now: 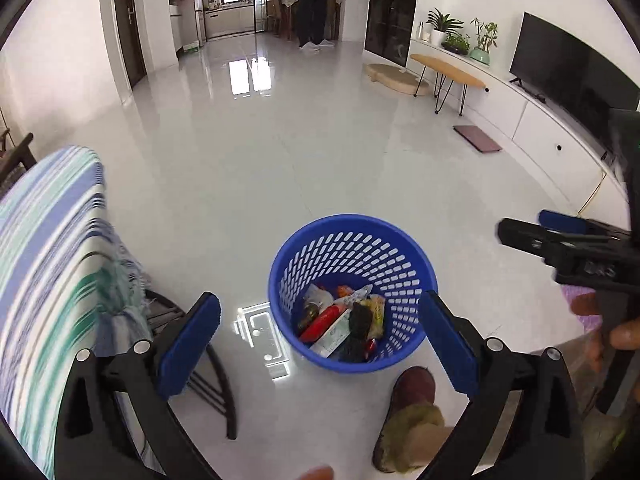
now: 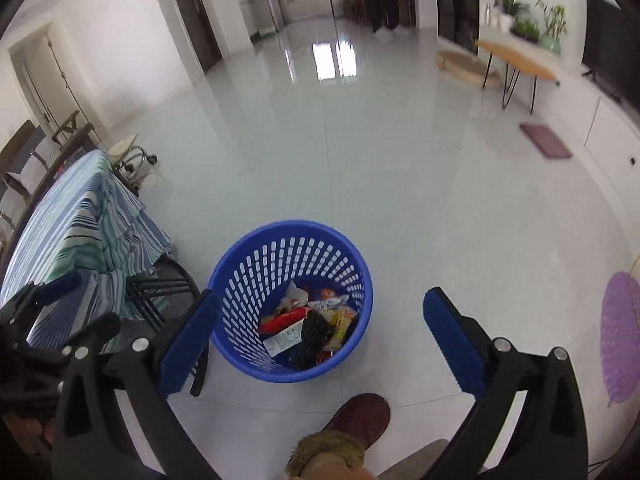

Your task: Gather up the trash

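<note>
blue basket (image 2: 240, 364), wrappers (image 2: 308, 326), jaws apart

A glossy pale tiled floor (image 1: 280, 152) fills the room. At the left stands a table under a blue, green and white striped cloth (image 1: 52, 240), with dark curved metal legs (image 2: 168, 284) below it. Along the right wall runs a long white low cabinet (image 1: 532, 120) bearing a black flat television (image 1: 572, 76) and green potted plants (image 1: 460, 34). Beside it stands an oval wooden side table on thin black legs (image 1: 448, 72), and a dark red flat mat (image 1: 478, 139) lies near. A purple perforated mat (image 2: 620, 336) lies at the right edge. A person in dark trousers (image 1: 312, 4) stands far back.
</note>
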A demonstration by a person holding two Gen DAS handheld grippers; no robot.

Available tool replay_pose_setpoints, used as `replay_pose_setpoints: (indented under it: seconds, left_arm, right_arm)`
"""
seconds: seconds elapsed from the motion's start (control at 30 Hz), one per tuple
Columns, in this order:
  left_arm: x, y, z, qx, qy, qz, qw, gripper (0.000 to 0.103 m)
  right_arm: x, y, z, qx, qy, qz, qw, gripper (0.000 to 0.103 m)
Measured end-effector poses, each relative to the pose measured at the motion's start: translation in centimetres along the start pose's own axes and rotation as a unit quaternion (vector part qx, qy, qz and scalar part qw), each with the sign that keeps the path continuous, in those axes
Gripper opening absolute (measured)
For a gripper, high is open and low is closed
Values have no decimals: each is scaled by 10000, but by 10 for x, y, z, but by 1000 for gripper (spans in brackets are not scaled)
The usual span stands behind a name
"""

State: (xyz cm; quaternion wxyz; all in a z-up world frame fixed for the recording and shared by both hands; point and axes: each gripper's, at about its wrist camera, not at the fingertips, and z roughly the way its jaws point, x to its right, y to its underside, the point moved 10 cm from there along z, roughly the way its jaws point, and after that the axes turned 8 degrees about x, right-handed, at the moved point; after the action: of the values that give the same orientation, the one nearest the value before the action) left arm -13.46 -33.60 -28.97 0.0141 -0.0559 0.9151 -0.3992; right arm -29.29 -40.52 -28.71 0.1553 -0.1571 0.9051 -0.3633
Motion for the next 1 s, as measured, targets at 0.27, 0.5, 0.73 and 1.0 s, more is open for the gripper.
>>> replay_pose_setpoints:
  seconds: [0.27, 0.5, 0.73, 1.0]
  left_arm:
    - [8, -10, -43, 789, -155, -71, 9967, 98]
    - [11, 0, -40, 180, -200, -43, 9996, 98]
    - [6, 16, -34, -299, -361, 9, 9989, 98]
    - [-1, 23, -29, -429, -443, -65, 9981, 98]
  right_arm:
    - [-7, 15, -28, -11, -188, 299, 9994, 98]
    - [-17, 22, -37, 21, 7, -136, 9999, 98]
    - [-25, 30, -38, -87, 92, -372, 9992, 98]
    - [-31, 33, -40, -54, 89, -512, 9986, 98]
